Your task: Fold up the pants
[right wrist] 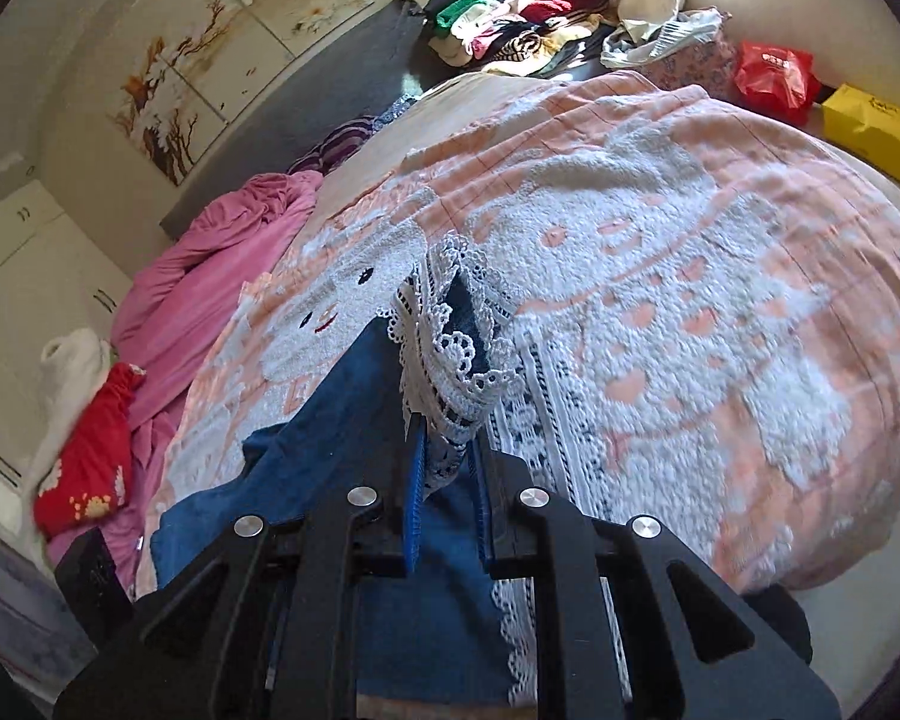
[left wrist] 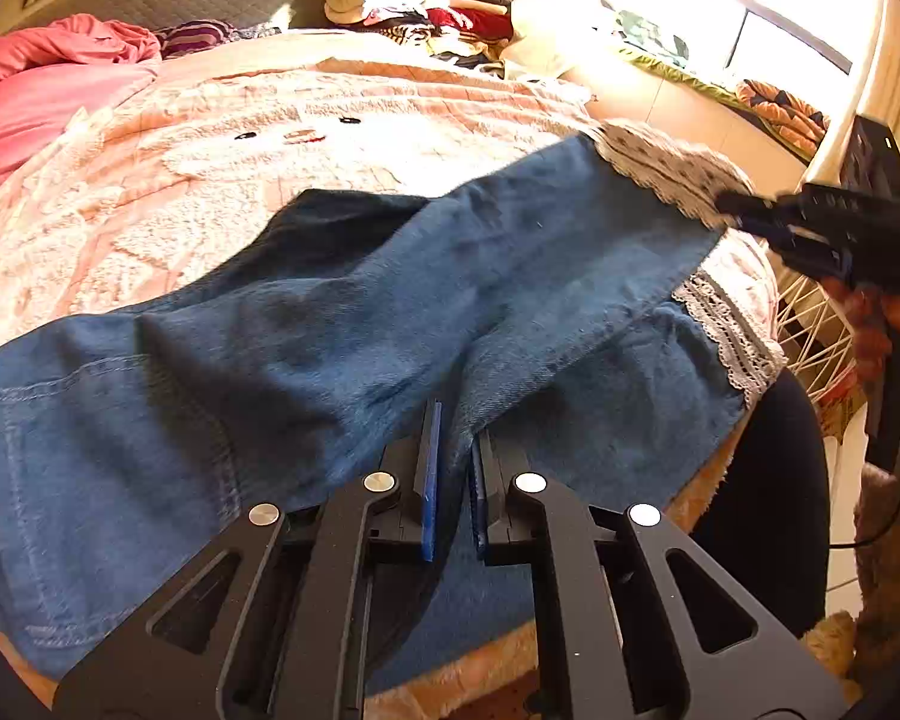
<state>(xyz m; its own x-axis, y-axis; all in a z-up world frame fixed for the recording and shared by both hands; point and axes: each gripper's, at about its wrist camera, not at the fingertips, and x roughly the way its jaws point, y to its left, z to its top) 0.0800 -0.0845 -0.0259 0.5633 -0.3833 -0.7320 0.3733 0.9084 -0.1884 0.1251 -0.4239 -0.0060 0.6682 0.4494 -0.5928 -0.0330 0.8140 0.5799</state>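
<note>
Bed [left wrist: 150, 180] blanket wide bare; both hand-held grippers pinch pants [left wrist: 330, 312] edges.

Sunlight through the window [left wrist: 768, 6] blows out to glare, edges bend fisheye-round, and the right gripper [left wrist: 744, 213] blurs.

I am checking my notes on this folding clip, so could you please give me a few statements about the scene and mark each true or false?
1. The right gripper is shut on the lace hem of one leg. True.
2. The pants are blue denim. True.
3. The left gripper is open and clear of the cloth. False: it is shut on the denim.
4. The pants lie on a bare wooden floor. False: they lie on a pink and white blanket.
5. Both legs have lace hems. True.
</note>
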